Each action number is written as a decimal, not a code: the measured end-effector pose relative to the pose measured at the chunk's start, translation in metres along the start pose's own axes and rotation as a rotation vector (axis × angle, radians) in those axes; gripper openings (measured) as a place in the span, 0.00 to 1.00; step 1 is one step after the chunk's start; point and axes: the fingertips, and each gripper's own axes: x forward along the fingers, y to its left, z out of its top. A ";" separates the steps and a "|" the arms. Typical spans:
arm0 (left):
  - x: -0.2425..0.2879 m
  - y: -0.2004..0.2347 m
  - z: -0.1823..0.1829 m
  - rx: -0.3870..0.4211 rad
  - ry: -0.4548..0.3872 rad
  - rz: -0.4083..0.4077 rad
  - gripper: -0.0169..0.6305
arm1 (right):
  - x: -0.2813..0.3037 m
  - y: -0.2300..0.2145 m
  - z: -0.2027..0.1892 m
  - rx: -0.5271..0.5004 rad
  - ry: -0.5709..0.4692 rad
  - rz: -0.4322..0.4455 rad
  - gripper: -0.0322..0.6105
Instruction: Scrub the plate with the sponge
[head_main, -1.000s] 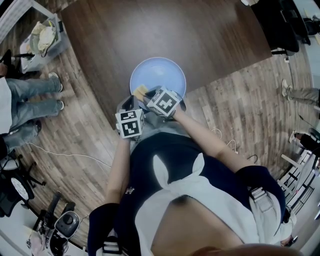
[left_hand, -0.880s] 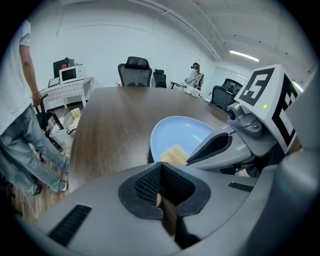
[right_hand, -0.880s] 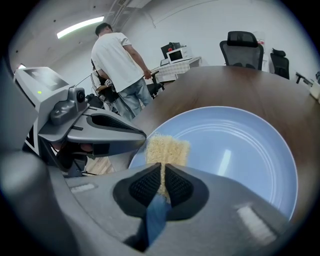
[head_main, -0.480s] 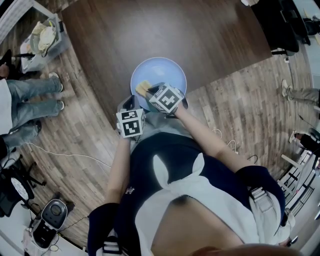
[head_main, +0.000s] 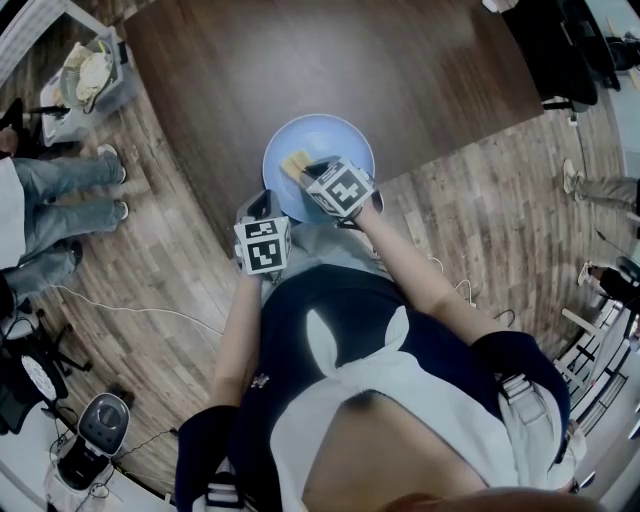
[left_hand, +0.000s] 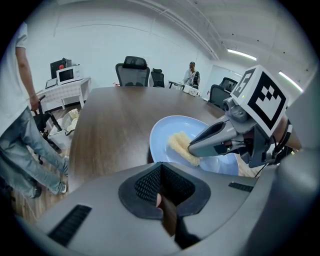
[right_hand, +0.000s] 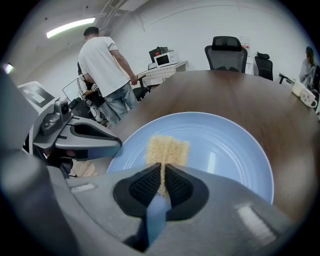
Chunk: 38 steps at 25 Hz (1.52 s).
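Scrubbing is judged under way — the sponge (right_hand: 167, 150), clamped in the right gripper (right_hand: 162, 174), is pressed on the blue plate (right_hand: 235, 150) near the table (right_hand: 240, 95) edge. The left gripper (left_hand: 161, 172) is held closed, empty. Next, firm strokes across the plate are needed

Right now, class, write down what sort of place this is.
Most likely an office meeting room: a long dark wooden table, black swivel chairs at its far end, and ceiling strip lights.
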 end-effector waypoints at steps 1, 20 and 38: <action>0.001 -0.001 -0.001 0.000 0.001 0.000 0.03 | -0.001 -0.003 -0.001 0.008 -0.002 -0.003 0.09; 0.007 -0.005 -0.005 -0.008 0.004 -0.004 0.03 | -0.015 -0.059 -0.002 0.100 -0.018 -0.082 0.09; 0.007 -0.006 -0.010 -0.008 0.008 -0.009 0.03 | -0.030 -0.100 -0.013 0.167 -0.002 -0.192 0.09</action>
